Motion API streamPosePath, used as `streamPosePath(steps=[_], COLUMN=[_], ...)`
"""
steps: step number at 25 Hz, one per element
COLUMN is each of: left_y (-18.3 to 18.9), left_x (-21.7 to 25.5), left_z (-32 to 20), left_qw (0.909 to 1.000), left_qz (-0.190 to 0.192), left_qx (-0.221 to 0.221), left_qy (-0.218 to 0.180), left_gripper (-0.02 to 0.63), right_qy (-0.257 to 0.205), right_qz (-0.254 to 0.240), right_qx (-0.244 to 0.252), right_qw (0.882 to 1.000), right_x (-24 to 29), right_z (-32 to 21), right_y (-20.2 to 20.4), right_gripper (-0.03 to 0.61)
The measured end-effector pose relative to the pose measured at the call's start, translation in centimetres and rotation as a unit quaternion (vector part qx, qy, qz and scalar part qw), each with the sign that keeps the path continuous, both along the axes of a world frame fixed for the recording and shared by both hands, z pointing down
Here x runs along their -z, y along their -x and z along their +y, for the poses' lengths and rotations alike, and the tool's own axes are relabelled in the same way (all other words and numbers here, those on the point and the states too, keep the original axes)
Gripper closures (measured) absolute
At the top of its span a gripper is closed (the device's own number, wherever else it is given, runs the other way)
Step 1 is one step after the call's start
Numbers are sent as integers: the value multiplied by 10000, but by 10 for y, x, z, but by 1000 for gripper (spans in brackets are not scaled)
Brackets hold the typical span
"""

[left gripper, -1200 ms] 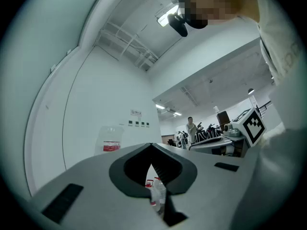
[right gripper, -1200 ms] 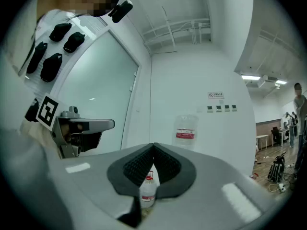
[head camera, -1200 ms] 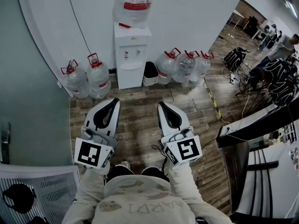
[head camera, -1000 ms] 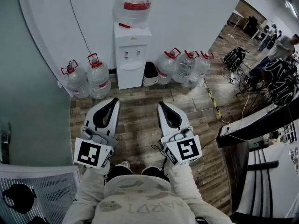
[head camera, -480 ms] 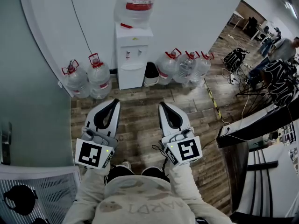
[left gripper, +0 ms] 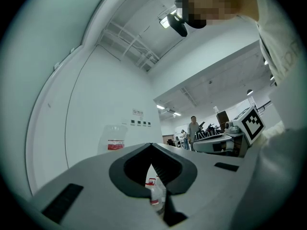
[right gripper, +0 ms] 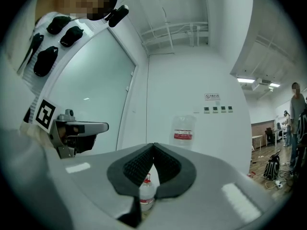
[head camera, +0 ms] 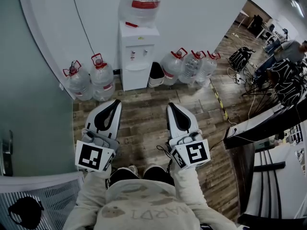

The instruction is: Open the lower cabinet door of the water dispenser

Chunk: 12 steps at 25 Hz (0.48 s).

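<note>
The white water dispenser point(head camera: 136, 56) stands against the far wall with a big bottle point(head camera: 141, 3) on top. Its lower cabinet door point(head camera: 135, 79) is closed. My left gripper point(head camera: 116, 102) and right gripper point(head camera: 171, 105) are held side by side above the wood floor, well short of the dispenser, both pointing toward it. Both are shut with nothing between the jaws. In the left gripper view the left gripper point(left gripper: 151, 145) has its tips together, and the dispenser's bottle point(left gripper: 115, 140) shows beyond. The right gripper view shows the right gripper point(right gripper: 153, 145) with its tips together too, and the same bottle point(right gripper: 183, 131) ahead.
Two water jugs point(head camera: 91, 80) stand left of the dispenser. A black bin point(head camera: 155, 73) and several jugs point(head camera: 189, 66) are to its right. A glass partition point(head camera: 33, 95) runs along the left. A dark desk point(head camera: 259, 126), cables and a person point(head camera: 288, 51) are at the right.
Both grippers have edged forward toward the dispenser, the left a little more. Their jaws stay shut.
</note>
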<state>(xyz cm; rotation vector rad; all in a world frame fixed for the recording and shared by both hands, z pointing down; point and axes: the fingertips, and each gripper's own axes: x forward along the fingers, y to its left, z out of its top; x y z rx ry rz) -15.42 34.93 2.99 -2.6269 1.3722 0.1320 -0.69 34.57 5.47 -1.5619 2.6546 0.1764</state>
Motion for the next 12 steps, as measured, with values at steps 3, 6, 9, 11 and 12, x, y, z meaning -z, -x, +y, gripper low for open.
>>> streamPosePath(steps=[3, 6, 9, 11, 12], left_y=[3, 5, 8, 11, 12], left_x=[-2, 0, 1, 0, -2], left_z=[-5, -12, -24, -33, -37], left_qw=[10000, 10000, 10000, 9999, 9999], left_qz=[17, 36, 66, 105, 112], left_qx=[-22, -35, 18, 82, 125], left_qy=[22, 1, -20, -7, -1], left_gripper=[607, 608, 607, 609, 607], right_qy=[22, 20, 2, -26, -42], right_qz=[15, -2, 24, 35, 25], right_qx=[-60, -112, -131, -149, -158], right_qw=[10000, 9999, 9999, 9999, 9999], right_x=[-3, -3, -3, -3, -3], right_z=[-3, -9, -21, -30, -35], right_y=[0, -1, -3, -6, -9], right_gripper=[569, 569, 569, 569, 569])
